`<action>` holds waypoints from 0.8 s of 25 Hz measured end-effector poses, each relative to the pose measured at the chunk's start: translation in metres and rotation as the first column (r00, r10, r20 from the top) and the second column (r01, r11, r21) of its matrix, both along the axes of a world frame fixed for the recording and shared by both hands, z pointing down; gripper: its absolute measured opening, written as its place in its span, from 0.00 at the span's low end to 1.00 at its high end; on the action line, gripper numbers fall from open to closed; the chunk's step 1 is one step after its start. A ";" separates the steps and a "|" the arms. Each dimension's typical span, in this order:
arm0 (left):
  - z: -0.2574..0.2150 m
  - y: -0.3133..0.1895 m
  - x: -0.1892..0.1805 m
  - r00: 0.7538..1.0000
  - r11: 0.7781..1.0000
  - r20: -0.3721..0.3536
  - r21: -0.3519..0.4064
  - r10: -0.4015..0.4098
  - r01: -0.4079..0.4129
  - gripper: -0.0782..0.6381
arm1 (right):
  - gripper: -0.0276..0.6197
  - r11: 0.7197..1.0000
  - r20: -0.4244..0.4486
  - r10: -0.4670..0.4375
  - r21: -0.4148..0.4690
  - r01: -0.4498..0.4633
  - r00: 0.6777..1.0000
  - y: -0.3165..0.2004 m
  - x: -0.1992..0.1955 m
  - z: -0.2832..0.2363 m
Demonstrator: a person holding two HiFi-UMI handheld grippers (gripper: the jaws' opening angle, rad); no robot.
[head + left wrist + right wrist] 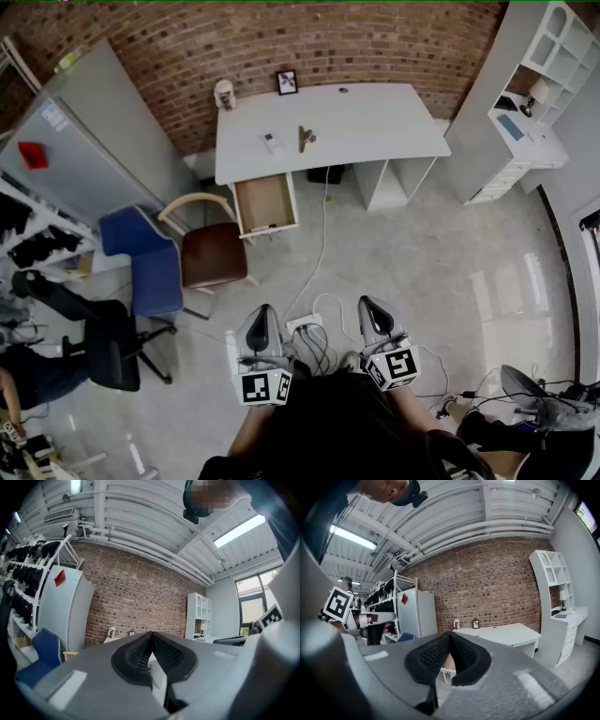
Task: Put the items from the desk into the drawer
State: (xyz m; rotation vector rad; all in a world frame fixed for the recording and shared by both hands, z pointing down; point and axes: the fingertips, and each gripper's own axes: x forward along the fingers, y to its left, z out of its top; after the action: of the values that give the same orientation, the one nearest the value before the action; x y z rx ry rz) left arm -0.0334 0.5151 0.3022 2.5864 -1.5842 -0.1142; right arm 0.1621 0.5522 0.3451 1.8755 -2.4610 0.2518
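Note:
The white desk [375,127] stands far ahead against the brick wall. On it are a pale cup [225,94], a small picture frame [287,82], a small white item [272,142] and a brown item [305,138]. Under the desk's left part its drawer [265,203] is pulled out and looks empty. My left gripper [262,314] and right gripper [369,306] are held side by side over the floor, well short of the desk. Both are shut with nothing between the pads. The right gripper view shows the shut right gripper [450,637] and the desk [501,633] beyond it; the left gripper view shows the shut left gripper [151,637].
A brown chair [214,253] and a blue chair [150,267] stand left of the drawer, with a black office chair [98,337] nearer me. Cables and a power strip [305,325] lie on the floor ahead. White shelving [553,56] stands at the right.

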 end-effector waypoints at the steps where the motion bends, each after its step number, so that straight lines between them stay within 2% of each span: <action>1: 0.000 0.000 -0.001 1.000 1.000 0.000 0.001 0.001 -0.001 0.13 | 0.05 1.000 0.002 0.000 -0.001 0.000 1.000 -0.001 -0.001 0.000; 9: 0.002 -0.001 -0.005 1.000 1.000 -0.003 0.000 0.009 -0.009 0.14 | 0.05 0.999 0.028 0.005 0.032 -0.006 1.000 -0.002 -0.007 -0.005; 10: 0.002 -0.001 -0.006 1.000 1.000 -0.003 0.000 0.010 -0.010 0.14 | 0.07 0.999 0.028 0.009 0.034 -0.010 1.000 -0.003 -0.008 -0.005; 12: 0.002 0.000 -0.008 1.000 1.000 -0.003 0.001 0.012 -0.012 0.14 | 0.28 1.000 0.024 0.011 0.029 -0.012 1.000 -0.004 -0.009 -0.003; 20: 0.000 -0.005 -0.031 1.000 1.000 -0.011 0.001 0.017 -0.017 0.14 | 0.30 1.000 -0.010 0.017 0.015 -0.017 1.000 -0.015 -0.028 -0.004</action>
State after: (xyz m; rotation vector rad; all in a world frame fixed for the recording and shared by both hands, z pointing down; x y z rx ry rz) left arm -0.0639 0.5103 0.3019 2.5942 -1.5588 -0.1274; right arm 0.1337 0.5374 0.3411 1.8995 -2.4479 0.2243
